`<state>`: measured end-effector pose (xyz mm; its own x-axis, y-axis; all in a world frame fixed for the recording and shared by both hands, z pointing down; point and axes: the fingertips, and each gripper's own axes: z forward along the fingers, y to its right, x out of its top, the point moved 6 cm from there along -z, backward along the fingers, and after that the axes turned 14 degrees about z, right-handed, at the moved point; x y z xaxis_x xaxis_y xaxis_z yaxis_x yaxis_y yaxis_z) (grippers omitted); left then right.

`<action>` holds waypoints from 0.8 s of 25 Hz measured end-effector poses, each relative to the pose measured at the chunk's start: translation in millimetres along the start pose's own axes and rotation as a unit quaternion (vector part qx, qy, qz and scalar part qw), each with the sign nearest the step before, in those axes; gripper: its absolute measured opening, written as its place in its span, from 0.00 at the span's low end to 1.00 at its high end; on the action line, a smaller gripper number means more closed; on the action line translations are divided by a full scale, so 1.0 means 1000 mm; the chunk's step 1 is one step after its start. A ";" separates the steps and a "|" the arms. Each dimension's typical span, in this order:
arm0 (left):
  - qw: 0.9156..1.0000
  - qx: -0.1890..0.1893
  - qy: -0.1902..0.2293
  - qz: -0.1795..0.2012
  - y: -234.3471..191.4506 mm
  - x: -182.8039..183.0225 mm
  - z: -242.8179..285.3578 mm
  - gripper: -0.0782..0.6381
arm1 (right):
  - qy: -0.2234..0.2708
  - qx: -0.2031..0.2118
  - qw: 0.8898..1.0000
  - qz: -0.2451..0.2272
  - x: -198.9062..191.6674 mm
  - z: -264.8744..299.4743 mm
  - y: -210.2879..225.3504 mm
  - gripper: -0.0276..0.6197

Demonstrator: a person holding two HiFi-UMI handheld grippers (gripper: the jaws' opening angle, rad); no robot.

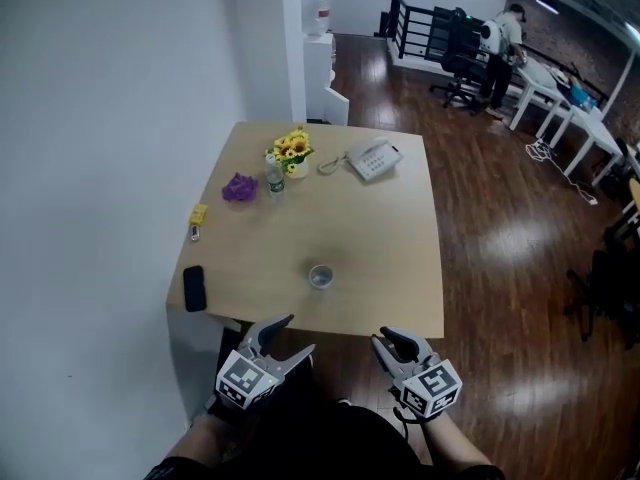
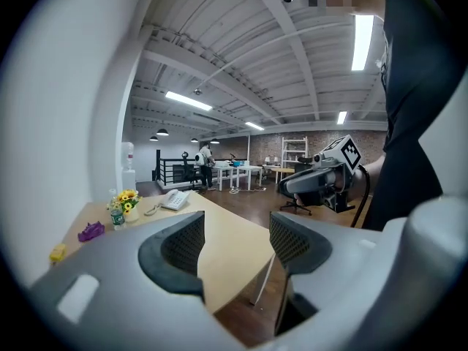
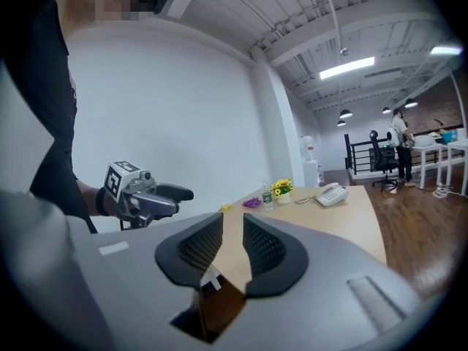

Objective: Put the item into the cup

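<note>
Hovering short of the tabletop [image 1: 390,258], left hand-held gripper [image 1: 297,334] and right hand-held gripper [image 1: 390,340] empty, jaws apart. Could well tip the cup [image 1: 320,276] near the front edge when reaching past it for the purple item [image 1: 239,188], likely the target, back left.

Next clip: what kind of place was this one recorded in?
Most likely an open-plan office. A desk telephone sits on the wooden table, and at the far side of the room a person is by a black office chair and white desks.
</note>
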<state>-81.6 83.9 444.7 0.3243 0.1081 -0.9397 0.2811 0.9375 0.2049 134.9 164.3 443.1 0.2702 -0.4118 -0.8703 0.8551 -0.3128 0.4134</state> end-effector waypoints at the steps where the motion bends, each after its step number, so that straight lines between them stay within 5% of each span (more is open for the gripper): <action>1: 1.000 0.001 -0.003 -0.001 0.013 0.000 -0.006 0.49 | 0.000 0.000 1.000 0.003 -0.006 -0.009 -0.004 0.19; 8: 1.000 0.012 -0.011 0.003 0.064 0.004 -0.042 0.49 | 0.002 -0.011 1.000 -0.004 -0.023 -0.059 -0.026 0.09; 20: 1.000 0.016 -0.005 0.015 0.058 -0.002 -0.079 0.49 | 0.042 -0.029 0.999 0.005 -0.016 -0.067 -0.052 0.06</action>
<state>-137.6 164.5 436.4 0.3415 0.1330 -0.9304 0.2991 0.9231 0.2418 115.7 243.9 417.6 0.3126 -0.3412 -0.8865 0.8761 -0.2572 0.4079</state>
